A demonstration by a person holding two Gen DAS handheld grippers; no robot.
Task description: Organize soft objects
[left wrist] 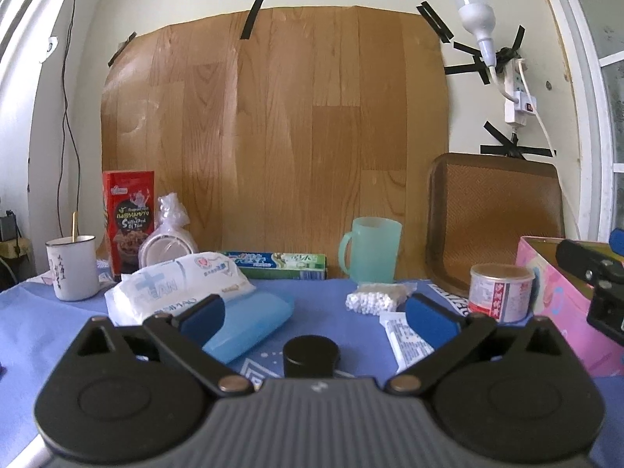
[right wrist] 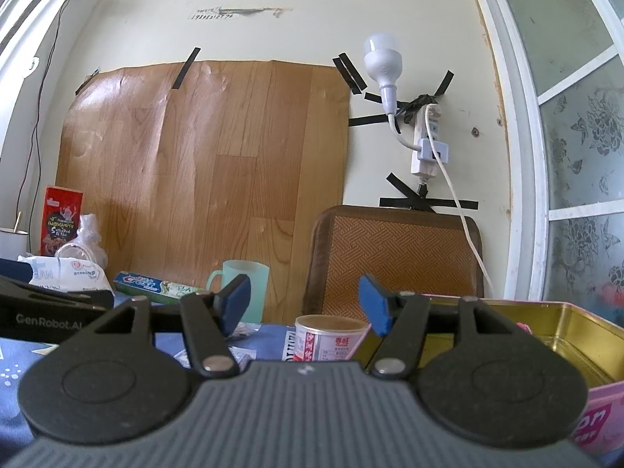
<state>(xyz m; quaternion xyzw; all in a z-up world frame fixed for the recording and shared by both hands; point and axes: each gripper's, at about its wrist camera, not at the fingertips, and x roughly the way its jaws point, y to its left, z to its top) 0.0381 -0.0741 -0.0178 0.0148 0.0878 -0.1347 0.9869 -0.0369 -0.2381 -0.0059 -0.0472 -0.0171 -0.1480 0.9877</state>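
Left gripper (left wrist: 316, 314): jaws wide apart, nothing between the pads, low over the blue cloth (left wrist: 46, 335).
Right gripper (right wrist: 304, 304): jaws apart, empty, beside the tin box (right wrist: 577, 335).
Tin box: lid off, pink outside, gold inside; visible part of the inside bare, rest hidden.
Tissue pack (left wrist: 175, 284): soft, on the cloth at left, partly on the blue case (left wrist: 253, 325).
Cotton swab bag (left wrist: 376, 298): soft, in the middle of the cloth, in front of the green mug (left wrist: 372, 249).
White sachet (left wrist: 407, 337): on the cloth, just beside the right pad of the left gripper.
Hard things: can (left wrist: 499, 292), toothpaste box (left wrist: 280, 265), enamel cup (left wrist: 72, 267), black cap (left wrist: 310, 355).
Done: no soft thing seen in the box yet.
Left to do: probably almost all; tissue pack, swab bag and sachet not yet gathered.
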